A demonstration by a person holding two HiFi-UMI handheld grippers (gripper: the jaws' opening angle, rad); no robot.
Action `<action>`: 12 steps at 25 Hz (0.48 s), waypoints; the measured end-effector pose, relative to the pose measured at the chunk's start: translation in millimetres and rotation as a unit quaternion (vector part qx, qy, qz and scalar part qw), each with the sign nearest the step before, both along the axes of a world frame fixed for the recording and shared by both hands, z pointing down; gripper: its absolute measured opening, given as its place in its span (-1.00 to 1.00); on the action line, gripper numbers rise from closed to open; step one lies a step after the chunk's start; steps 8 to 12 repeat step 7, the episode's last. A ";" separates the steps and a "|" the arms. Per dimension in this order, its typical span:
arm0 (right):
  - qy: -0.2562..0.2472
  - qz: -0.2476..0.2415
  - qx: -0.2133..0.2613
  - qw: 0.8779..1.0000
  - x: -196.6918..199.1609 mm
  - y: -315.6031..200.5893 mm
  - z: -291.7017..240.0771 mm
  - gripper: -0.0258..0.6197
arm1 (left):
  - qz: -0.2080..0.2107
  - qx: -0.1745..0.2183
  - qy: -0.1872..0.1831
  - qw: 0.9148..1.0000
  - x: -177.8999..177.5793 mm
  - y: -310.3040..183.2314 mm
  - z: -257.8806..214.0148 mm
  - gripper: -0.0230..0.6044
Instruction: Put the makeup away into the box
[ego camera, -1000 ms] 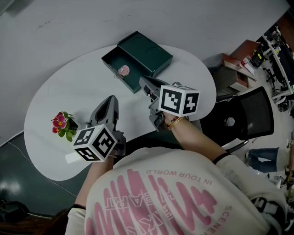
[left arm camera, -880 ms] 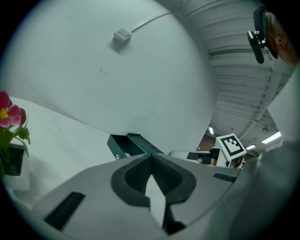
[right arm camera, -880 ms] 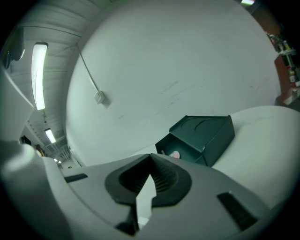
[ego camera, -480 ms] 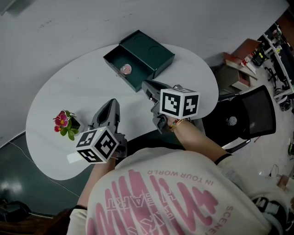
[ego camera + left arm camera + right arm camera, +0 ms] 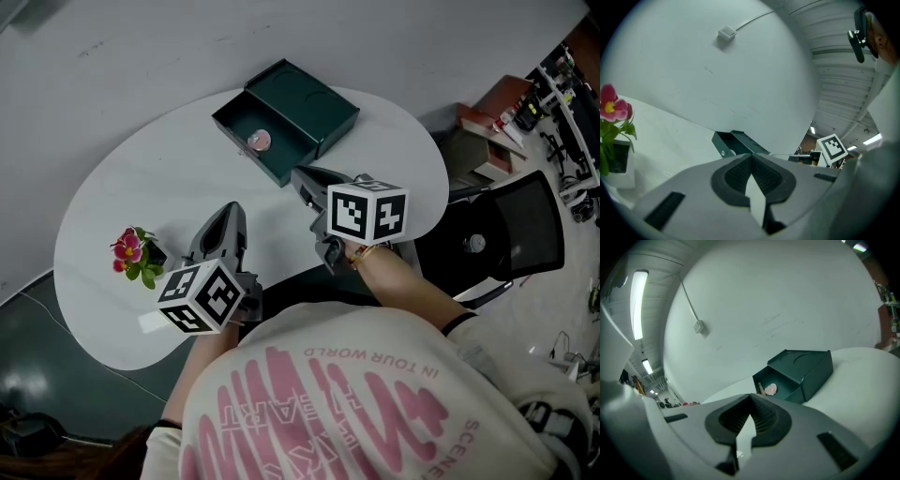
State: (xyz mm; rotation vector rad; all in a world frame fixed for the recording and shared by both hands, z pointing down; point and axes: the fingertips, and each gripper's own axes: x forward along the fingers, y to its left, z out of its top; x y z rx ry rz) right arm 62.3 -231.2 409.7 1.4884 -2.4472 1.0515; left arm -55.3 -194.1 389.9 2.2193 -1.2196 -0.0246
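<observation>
A dark green box stands at the far side of the white table, with its drawer pulled open toward the left. A round pink makeup compact lies in the drawer. In the right gripper view the box is straight ahead, and the compact lies beside a thin stick-like item. My right gripper is shut and empty, its tip just short of the box. My left gripper hovers over the table's middle, also shut and empty. From the left gripper view the box shows beyond the closed jaws.
A small pot of pink flowers stands at the table's left near edge, also seen as the flowers in the left gripper view. A black chair and shelving stand off the table's right side. A white wall rises behind the table.
The right gripper has turned very slightly. Both grippers stay where they were, both shut, and the box and compact have not moved.
</observation>
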 end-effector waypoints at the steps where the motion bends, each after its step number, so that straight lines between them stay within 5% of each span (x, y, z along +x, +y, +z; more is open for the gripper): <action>1: 0.000 -0.001 0.000 1.000 -0.4 -0.2 0.0 -0.93 | 0.000 0.000 0.000 1.000 0.1 -0.1 0.1 -0.92; 12: 0.004 -0.005 -0.003 1.000 -0.5 -0.4 4.6 -0.93 | -0.001 -0.005 0.001 1.000 1.1 0.9 5.7 -0.92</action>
